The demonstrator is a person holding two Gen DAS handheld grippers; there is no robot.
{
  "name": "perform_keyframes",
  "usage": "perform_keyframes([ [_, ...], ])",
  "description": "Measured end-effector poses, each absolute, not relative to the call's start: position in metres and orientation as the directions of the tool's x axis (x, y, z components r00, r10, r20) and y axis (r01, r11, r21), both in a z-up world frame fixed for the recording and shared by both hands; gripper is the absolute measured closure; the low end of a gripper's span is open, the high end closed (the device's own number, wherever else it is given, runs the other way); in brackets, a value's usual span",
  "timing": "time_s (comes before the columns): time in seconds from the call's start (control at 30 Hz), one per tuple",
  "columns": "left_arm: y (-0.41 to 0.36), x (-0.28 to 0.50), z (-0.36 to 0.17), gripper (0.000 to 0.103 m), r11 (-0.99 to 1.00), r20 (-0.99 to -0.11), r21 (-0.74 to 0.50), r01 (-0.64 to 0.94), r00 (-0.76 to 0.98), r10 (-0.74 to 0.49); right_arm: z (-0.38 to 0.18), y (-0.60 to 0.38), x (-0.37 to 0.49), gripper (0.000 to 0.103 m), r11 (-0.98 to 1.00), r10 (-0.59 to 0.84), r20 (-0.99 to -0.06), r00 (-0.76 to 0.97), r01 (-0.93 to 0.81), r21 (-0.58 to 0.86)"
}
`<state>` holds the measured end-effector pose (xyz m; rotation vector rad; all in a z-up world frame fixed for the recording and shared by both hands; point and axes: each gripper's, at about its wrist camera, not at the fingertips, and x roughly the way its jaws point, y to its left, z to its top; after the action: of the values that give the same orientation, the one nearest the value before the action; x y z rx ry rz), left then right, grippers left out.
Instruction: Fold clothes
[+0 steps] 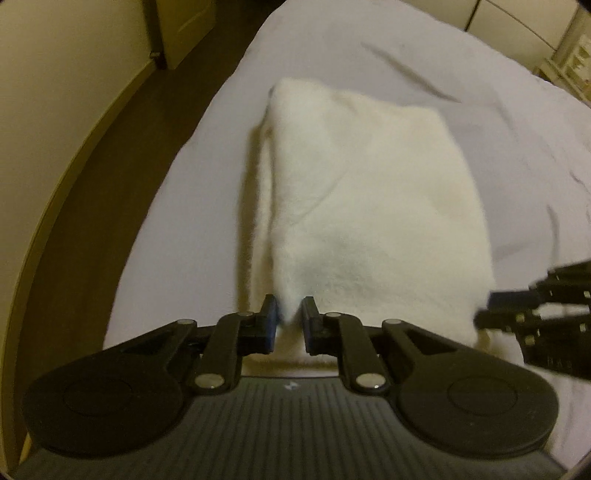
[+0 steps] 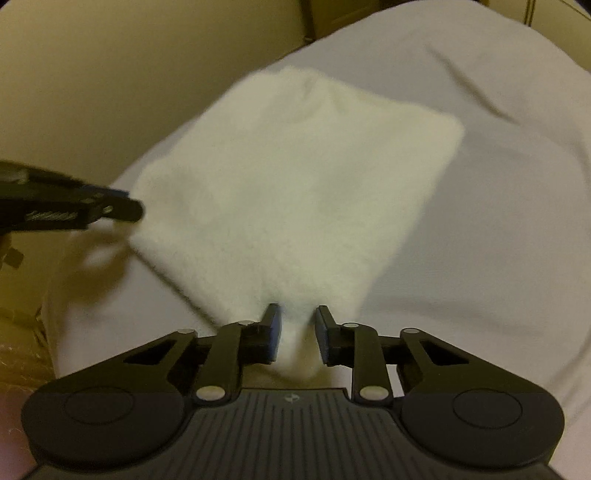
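Note:
A white fluffy garment (image 1: 369,206) lies folded into a rectangle on a pale sheet, with a lower layer showing along its left side. My left gripper (image 1: 290,325) is shut on the near left corner of the top layer, and the cloth tapers to a point between the pads. In the right wrist view the same garment (image 2: 288,184) spreads away from my right gripper (image 2: 298,334), which is shut on its near corner, the fabric bunched between the two pads. Each gripper shows in the other's view: the right gripper (image 1: 491,310) at the garment's right corner, the left gripper (image 2: 125,203) at its left edge.
The pale sheet (image 1: 443,74) covers a bed and is creased beyond the garment. Dark floor (image 1: 122,122) and a beige wall run along the bed's left side, with a door at the back. A white cabinet (image 1: 517,22) stands at the far right.

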<state>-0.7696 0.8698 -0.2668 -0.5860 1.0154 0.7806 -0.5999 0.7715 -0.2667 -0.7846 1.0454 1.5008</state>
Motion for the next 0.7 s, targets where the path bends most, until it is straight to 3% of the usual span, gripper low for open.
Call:
perform_keyframes([
  [0.17,0.884,-0.773,-0.282,0.089,0.581,-0.908,-0.093,-0.809,0.308,0.284,-0.280,0.774,-0.617,0.075,-0.034,0.387,-0.904,-0.179,-0.983,0.180],
  [0.5,0.857,-0.788,-0.237,0.090,0.570,-0.898,-0.089,-0.817,0.314,0.309,-0.239,0.759,-0.605,0.075,0.002,0.417,-0.894,-0.165,-0.983,0.182],
  [0.7,0.880,-0.771,-0.270,0.087,0.569,-0.917,-0.038,-0.821,0.255,0.306,-0.255,0.772,-0.610,0.075,0.021,0.427,-0.889,-0.163,-0.982,0.190],
])
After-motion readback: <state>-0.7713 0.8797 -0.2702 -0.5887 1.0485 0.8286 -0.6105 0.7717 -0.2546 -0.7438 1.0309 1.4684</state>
